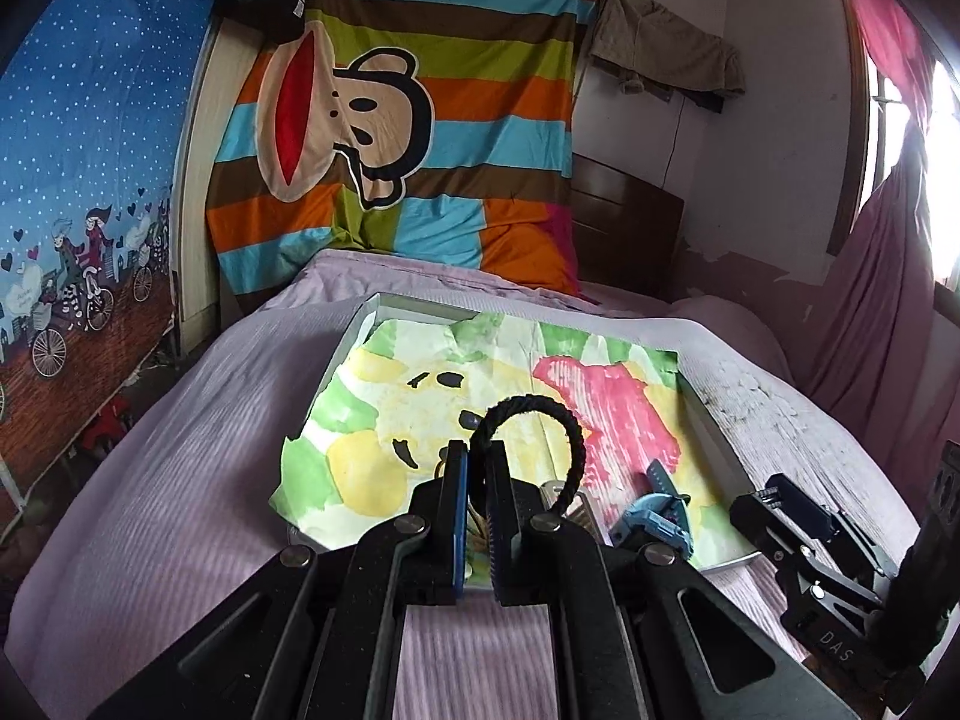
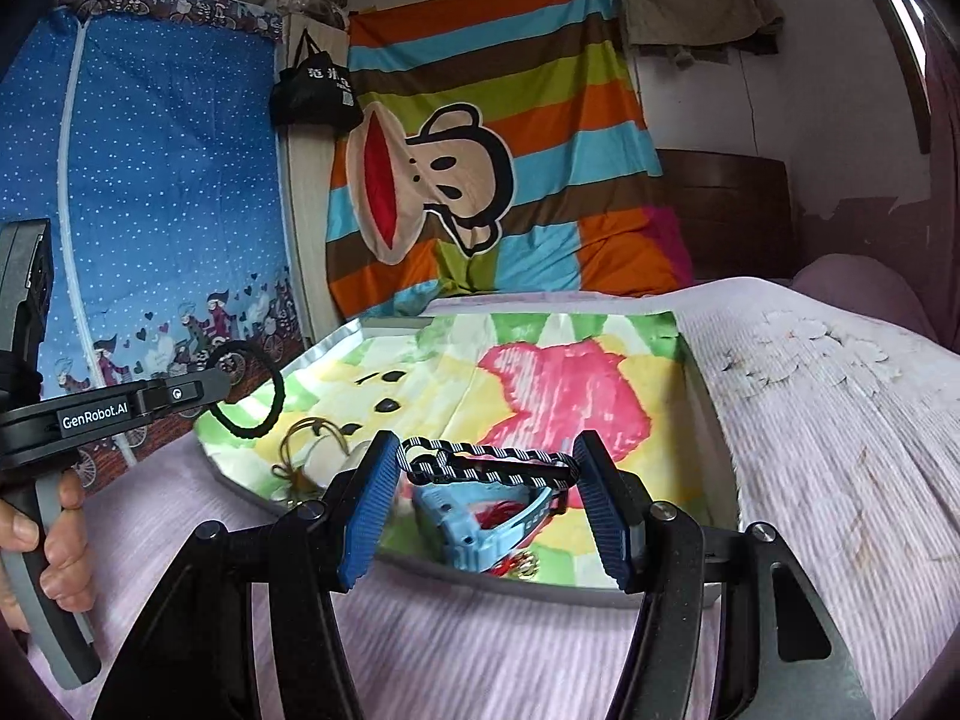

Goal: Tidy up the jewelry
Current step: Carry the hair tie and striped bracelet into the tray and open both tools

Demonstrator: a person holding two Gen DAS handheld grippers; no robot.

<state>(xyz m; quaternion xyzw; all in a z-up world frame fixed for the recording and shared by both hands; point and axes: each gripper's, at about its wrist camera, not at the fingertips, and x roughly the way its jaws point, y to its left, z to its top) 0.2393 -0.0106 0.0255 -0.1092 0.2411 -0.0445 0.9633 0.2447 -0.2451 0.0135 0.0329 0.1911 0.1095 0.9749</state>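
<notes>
One piece only lifted so far, the black braided bracelet [image 1: 536, 420] pinched in the left tool [image 1: 477, 450] above the tray [image 1: 714, 444], with the right tool [image 2: 486, 450] spread empty over the blue watch [image 2: 480, 516] and striped band [image 2: 480, 463] left unsorted.

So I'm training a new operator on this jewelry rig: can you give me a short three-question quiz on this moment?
1. True or false: the left gripper is shut on the black braided loop.
2. What lies between the open fingers of the right gripper? A) a gold ring B) a striped cord C) a comb
3. What covers the floor of the tray?

Key:
1. True; the loop arches up from between its fingers.
2. B; the striped cord spans the gap, above the blue watch. Whether the fingers touch it cannot be told.
3. A painted cloth in green, yellow and pink.
</notes>
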